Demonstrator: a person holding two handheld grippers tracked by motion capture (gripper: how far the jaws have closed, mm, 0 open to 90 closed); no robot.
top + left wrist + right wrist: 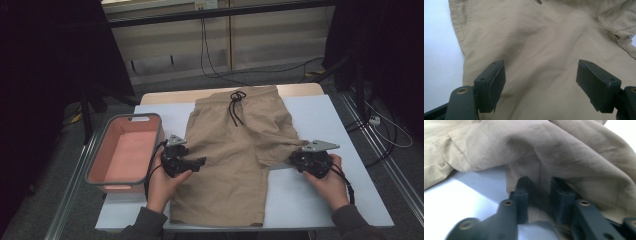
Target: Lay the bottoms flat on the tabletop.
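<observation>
Tan shorts (pixel 235 150) lie flat on the pale table (pixel 320 120), waistband and black drawstring (pixel 236 107) at the far side. My left gripper (pixel 201 162) hovers over the shorts' left leg (pixel 536 50), and its jaws (pixel 541 85) stand wide apart with nothing between them. My right gripper (pixel 295 157) is at the right leg, which is folded up toward the middle. In the right gripper view a bunched fold of that tan cloth (pixel 561 150) hangs between the jaws (pixel 539 192), with a gap left between the pads.
A pink bin with a grey rim (pixel 98 155) stands at the table's left edge, close to my left hand. Bare table (pixel 310 200) lies in front of my right hand. Cables (pixel 210 60) run over the floor beyond the table.
</observation>
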